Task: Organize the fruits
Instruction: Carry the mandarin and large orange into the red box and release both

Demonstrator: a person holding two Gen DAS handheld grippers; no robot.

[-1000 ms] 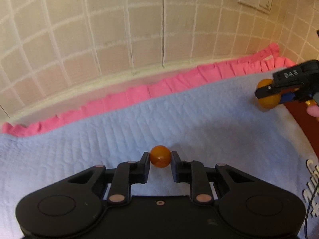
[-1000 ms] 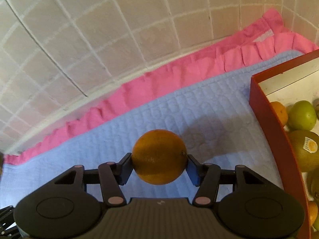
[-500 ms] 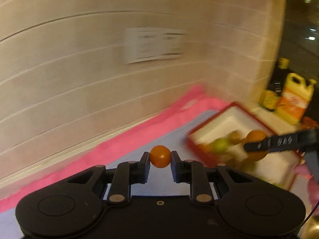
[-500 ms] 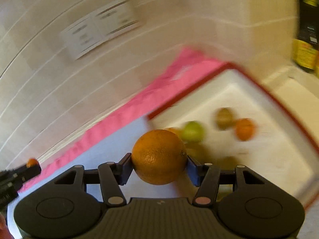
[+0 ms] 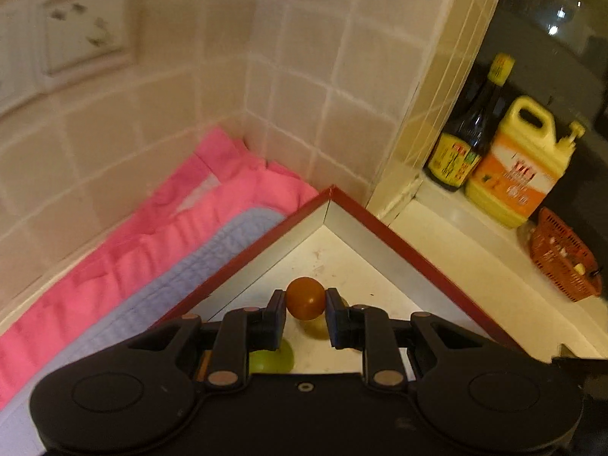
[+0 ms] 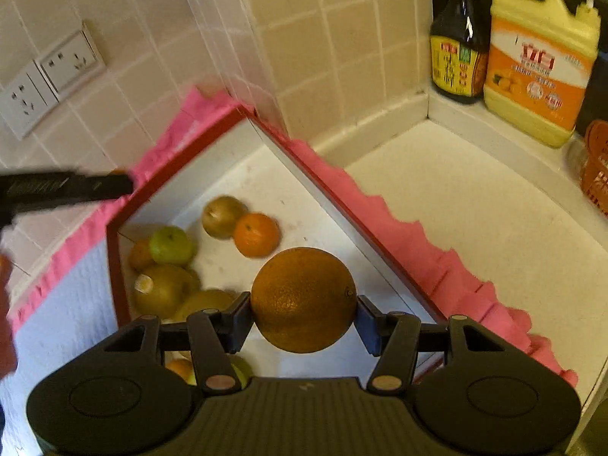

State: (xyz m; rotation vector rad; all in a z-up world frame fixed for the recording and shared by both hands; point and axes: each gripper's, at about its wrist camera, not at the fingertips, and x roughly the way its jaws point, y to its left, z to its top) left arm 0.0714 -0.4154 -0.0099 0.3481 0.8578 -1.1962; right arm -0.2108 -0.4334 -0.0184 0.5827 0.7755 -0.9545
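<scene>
While you've got both grippers over the corner of the counter, the biggest thing under you is the box [image 6: 114, 266], red-rimmed with a white floor, sitting on the blue mat [image 6: 68, 315] w/ pink cloth [image 6: 418, 250] round its edges. It's tucked into the tiled corner, prob. so the walls stop fruit rolling off.

Inside it lie the sorted fruits [image 6: 167, 288]: green and brownish ones bunched at the near-left wall, plus a small orange one [image 6: 255, 235] touching a brown one nearer the middle. Free floor is on the right side and far corner.

Your right gripper [image 6: 304, 313] is clamped on the big orange [image 6: 304, 299], pads on its two sides, fruit hanging above the box's open right half, so a release there looks clear of the pile.

Your left gripper [image 5: 306, 315] is pinched tight on the small orange fruit [image 5: 306, 298], held at the pad tips over the box's far corner [image 5: 330, 205], w/ green fruit [image 5: 271, 359] lying just below. Small & round, it'd slip easily, hence the narrow grip.

Bottle [image 6: 458, 38], yellow jug [image 6: 539, 57] and red basket [image 5: 562, 262] stand well apart on the ledge, not in play.
</scene>
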